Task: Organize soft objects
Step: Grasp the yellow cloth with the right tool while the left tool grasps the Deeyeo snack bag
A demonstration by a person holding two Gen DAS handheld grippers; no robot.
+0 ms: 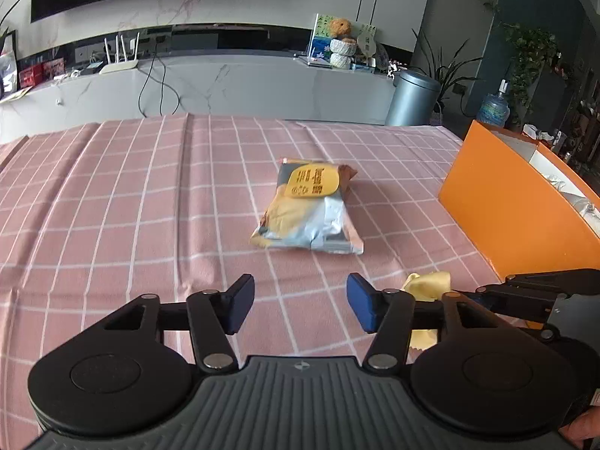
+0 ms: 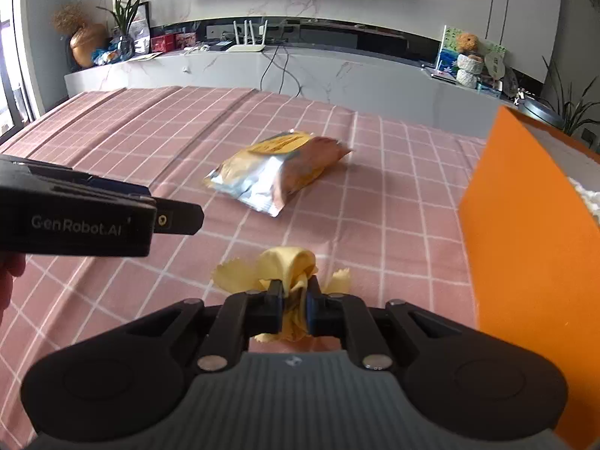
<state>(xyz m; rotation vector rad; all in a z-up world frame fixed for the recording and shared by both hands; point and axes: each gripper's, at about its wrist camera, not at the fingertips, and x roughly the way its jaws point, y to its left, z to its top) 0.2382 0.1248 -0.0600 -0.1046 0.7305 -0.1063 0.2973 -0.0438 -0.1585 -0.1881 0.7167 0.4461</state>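
A tabletop [image 1: 112, 195] covered in a pink checked cloth. The right tool [image 2: 293, 302] is clamped on a bunched yellow cloth [image 2: 288, 266], which sits on the tabletop just in front of it, its pinked edges spilling out either side. The left tool [image 1: 300, 305] stands wide with nothing between its blue pads [image 1: 362, 305]; it hovers just left of the right tool. A crinkled snack bag [image 1: 307, 206] lies flat near the middle of the tabletop, apart from both tools. An orange box [image 1: 506, 202] stands at the right edge
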